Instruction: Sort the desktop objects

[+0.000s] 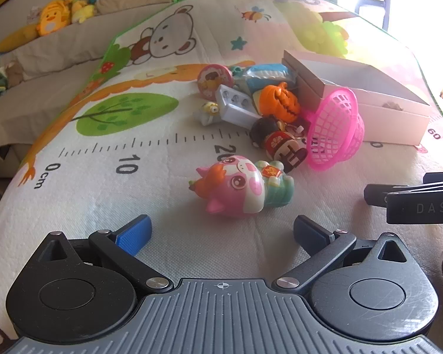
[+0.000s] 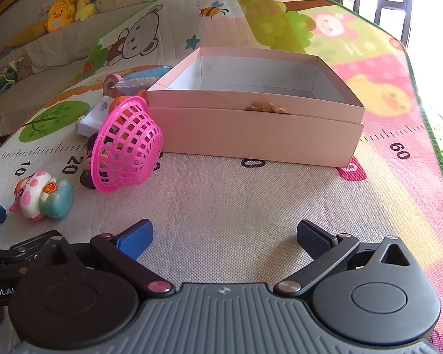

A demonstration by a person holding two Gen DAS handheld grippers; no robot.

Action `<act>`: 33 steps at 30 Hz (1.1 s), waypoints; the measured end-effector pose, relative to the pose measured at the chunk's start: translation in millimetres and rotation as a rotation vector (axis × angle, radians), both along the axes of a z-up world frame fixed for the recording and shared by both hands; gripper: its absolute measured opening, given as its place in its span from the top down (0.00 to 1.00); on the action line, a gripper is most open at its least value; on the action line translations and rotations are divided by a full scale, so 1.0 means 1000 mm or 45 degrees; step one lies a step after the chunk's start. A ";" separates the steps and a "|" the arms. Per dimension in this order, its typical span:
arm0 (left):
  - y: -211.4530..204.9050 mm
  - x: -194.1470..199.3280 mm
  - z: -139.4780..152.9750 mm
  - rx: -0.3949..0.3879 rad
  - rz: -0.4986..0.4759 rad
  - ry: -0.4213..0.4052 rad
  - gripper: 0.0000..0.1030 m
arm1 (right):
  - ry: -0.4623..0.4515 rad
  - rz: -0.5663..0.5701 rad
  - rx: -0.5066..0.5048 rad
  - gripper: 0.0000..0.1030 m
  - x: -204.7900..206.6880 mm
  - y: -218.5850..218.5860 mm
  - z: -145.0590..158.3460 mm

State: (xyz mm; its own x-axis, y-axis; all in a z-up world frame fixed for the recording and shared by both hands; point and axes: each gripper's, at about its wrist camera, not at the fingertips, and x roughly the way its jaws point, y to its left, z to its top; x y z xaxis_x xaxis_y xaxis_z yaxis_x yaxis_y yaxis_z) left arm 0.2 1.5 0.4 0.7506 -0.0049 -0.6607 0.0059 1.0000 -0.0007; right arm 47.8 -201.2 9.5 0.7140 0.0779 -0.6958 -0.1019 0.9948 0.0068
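Toys sit in a heap on the printed play mat (image 1: 103,153), left of the pink box (image 2: 251,129) — pink cow figure (image 1: 239,187) lies on its side nearest the left claw (image 1: 221,233), apart from the pile. Pink basket (image 2: 127,150) is tipped on its side, touching the box corner and possibly a doll behind it. Left claw spread wide, nothing between the pads. Right claw (image 2: 224,236) also spread, empty — facing the open box.
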 end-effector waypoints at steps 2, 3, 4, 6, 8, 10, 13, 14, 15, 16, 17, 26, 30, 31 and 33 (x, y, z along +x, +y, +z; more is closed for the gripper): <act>-0.002 0.002 0.001 0.001 -0.001 0.011 0.00 | 0.006 0.011 0.008 0.00 0.000 -0.002 0.000; -0.002 0.002 0.001 0.002 -0.001 0.018 0.00 | 0.009 0.012 0.012 0.00 -0.001 -0.003 0.000; -0.003 0.003 0.002 0.002 -0.001 0.023 0.00 | 0.014 0.009 0.018 0.00 -0.001 -0.003 0.001; -0.002 0.004 0.003 0.006 -0.003 0.035 0.00 | 0.023 0.019 0.015 0.00 -0.004 -0.003 0.001; -0.002 0.005 0.003 0.011 -0.004 0.045 0.00 | 0.019 0.049 0.009 0.00 -0.007 -0.003 0.001; -0.002 0.005 0.003 0.011 -0.004 0.044 0.00 | 0.025 0.075 0.000 0.00 -0.007 -0.003 0.002; -0.002 0.006 0.004 0.013 -0.006 0.044 0.00 | 0.041 0.123 0.011 0.00 -0.006 -0.004 0.004; -0.001 0.006 0.004 0.010 -0.010 0.043 0.00 | 0.043 0.156 0.032 0.00 -0.006 -0.004 0.007; 0.000 0.005 0.005 0.005 -0.015 0.041 0.00 | 0.033 0.179 0.052 0.00 -0.008 -0.003 0.010; 0.002 0.003 0.006 -0.009 -0.019 0.032 0.00 | 0.008 0.194 0.054 0.00 -0.009 -0.001 0.015; 0.006 0.000 0.009 -0.032 -0.020 0.005 0.00 | -0.028 0.214 0.042 0.00 -0.011 0.003 0.022; 0.018 -0.005 0.030 0.011 -0.010 -0.113 0.00 | -0.195 0.325 -0.069 0.39 0.030 0.056 0.063; 0.011 0.001 0.026 0.037 -0.029 -0.093 0.00 | -0.124 0.297 -0.104 0.68 0.059 0.066 0.050; 0.010 0.003 0.025 0.044 -0.037 -0.092 0.00 | -0.102 0.296 -0.090 0.70 0.062 0.066 0.048; 0.005 0.006 0.024 0.062 -0.058 -0.093 0.00 | -0.073 0.306 -0.061 0.79 0.063 0.063 0.046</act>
